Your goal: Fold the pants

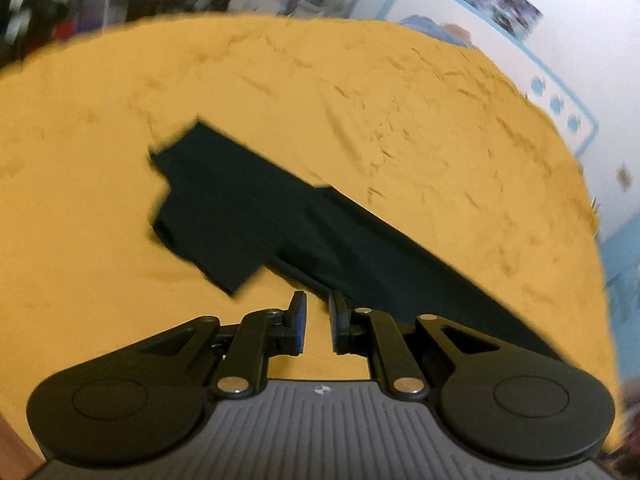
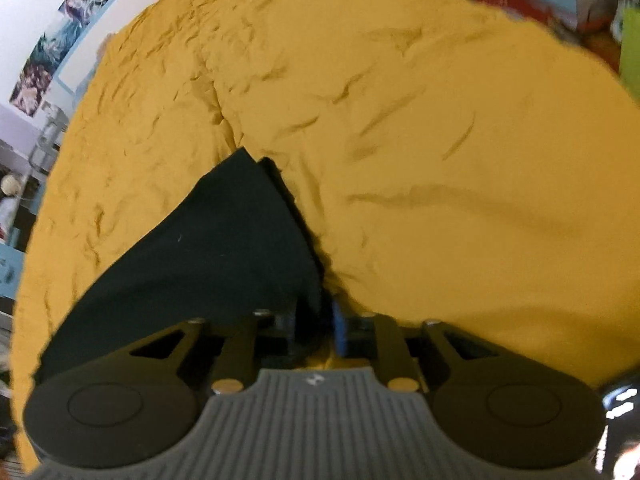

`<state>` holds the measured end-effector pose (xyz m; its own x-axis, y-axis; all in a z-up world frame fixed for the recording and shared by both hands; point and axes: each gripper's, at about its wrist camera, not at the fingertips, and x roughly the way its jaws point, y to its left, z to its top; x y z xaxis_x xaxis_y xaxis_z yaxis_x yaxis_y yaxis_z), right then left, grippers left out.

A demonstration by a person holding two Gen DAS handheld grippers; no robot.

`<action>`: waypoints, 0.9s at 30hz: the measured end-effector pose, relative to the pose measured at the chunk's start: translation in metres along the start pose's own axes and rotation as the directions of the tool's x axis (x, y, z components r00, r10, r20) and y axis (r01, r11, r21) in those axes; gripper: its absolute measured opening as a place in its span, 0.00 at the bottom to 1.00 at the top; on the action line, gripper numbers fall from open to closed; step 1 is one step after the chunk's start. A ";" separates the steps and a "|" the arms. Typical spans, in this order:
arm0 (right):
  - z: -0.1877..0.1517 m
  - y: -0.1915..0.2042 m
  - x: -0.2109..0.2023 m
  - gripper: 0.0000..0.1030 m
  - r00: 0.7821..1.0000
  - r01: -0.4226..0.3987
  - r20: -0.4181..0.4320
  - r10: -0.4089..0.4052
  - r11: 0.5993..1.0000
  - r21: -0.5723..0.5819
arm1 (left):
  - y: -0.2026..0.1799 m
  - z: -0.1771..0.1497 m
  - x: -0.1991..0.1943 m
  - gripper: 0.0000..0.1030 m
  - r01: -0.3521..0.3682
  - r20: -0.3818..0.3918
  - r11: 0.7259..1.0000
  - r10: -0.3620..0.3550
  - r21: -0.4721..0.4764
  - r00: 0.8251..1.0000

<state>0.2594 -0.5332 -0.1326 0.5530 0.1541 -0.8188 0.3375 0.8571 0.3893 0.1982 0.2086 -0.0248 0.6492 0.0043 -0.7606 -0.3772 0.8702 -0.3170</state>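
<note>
From the left wrist view, the dark pants lie flat on a rumpled yellow bedsheet, stretched in a long band that runs from a stepped, squared end far from the camera down toward the near right. The left gripper hovers just at the near edge of the pants, its fingers parted with a narrow gap between the blue pads and only yellow sheet showing through that gap; they hold nothing. Beyond the sheet's far edge stands a pale wall with a blue border.

From the right wrist view, the pants rise as a dark wedge from the right gripper to a point on the yellow sheet. The fingers are closed on the near end of the pants, cloth bunched between them. Posters hang on the wall left of the sheet.
</note>
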 end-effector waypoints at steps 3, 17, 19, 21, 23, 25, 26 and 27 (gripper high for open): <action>-0.004 0.023 -0.017 0.27 0.996 0.061 0.079 -0.052 0.992 -0.113 | -0.002 0.006 -0.005 0.21 -0.073 0.018 0.983 0.071 0.166 0.997; -0.066 0.161 0.017 0.32 0.996 -0.026 0.064 0.069 0.857 -0.515 | -0.023 -0.046 0.075 0.47 -0.259 0.106 0.725 0.250 0.639 0.962; -0.073 0.173 0.028 0.32 0.996 -0.031 0.050 0.069 0.844 -0.536 | -0.021 -0.049 0.082 0.18 -0.297 0.141 0.688 0.274 0.663 0.951; -0.077 0.180 0.035 0.32 0.997 -0.032 0.043 0.066 0.836 -0.547 | -0.016 -0.046 0.081 0.05 -0.311 0.165 0.693 0.271 0.651 0.948; -0.077 0.185 0.038 0.32 0.997 -0.027 0.044 0.062 0.832 -0.554 | -0.008 -0.036 0.073 0.01 -0.310 0.199 0.733 0.238 0.605 0.951; -0.076 0.192 0.041 0.32 0.997 -0.016 0.051 0.055 0.827 -0.562 | 0.002 -0.016 0.063 0.01 -0.302 0.226 0.776 0.209 0.554 0.952; -0.076 0.194 0.042 0.32 0.997 -0.006 0.061 0.050 0.825 -0.565 | 0.005 -0.007 0.060 0.01 -0.300 0.235 0.790 0.201 0.535 0.951; -0.076 0.197 0.043 0.32 0.996 0.008 0.078 0.045 0.820 -0.572 | 0.009 0.006 0.058 0.01 -0.297 0.242 0.805 0.196 0.514 0.950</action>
<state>0.2920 -0.3202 -0.1228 0.6250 0.1535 -0.7654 -0.1543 0.9854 0.0717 0.2370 0.2199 -0.0685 0.7026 0.2938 -0.6481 -0.1567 0.9523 0.2619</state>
